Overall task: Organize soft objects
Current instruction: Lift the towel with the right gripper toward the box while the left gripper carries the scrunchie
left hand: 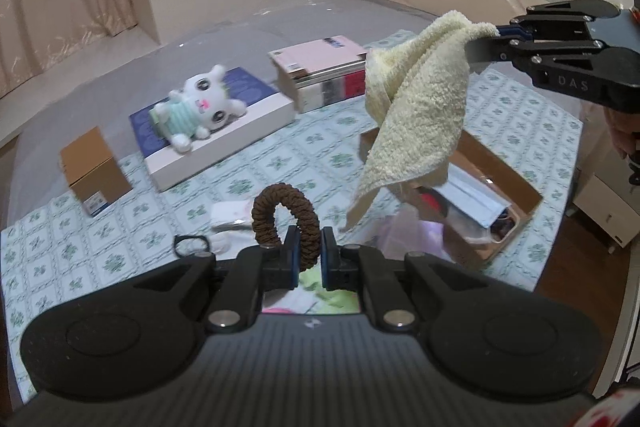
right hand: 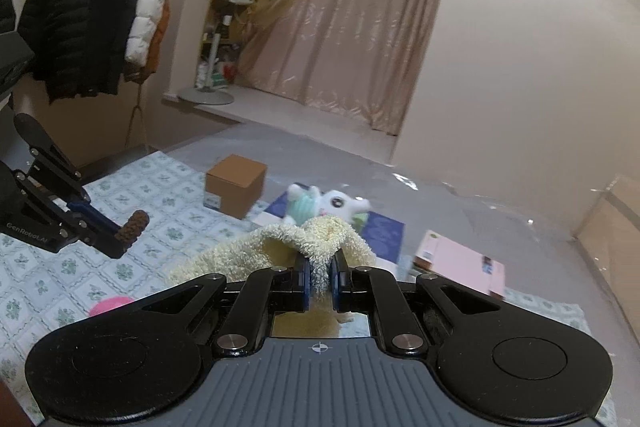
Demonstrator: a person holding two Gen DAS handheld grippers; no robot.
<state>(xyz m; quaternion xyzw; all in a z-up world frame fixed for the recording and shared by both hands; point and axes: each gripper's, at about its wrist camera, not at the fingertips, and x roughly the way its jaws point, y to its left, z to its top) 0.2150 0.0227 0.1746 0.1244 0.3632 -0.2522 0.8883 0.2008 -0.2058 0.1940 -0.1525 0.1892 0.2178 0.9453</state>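
The open cardboard box [left hand: 496, 179] holds face masks [left hand: 476, 201]; my right gripper [left hand: 486, 37] pinches the cream towel [left hand: 416, 115] above it, and my left gripper [left hand: 309, 259] clamps a brown scrunchie [left hand: 284, 211].

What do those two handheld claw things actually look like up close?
Both are matte black plastic. The left gripper and right gripper each have two rounded lobes, jointed link bars with silver rivets, a ribbed grey body bearing a small crosshair mark, and blue pads lining the fingers. White lettering shows on their sides. No cables or sleeves are visible.
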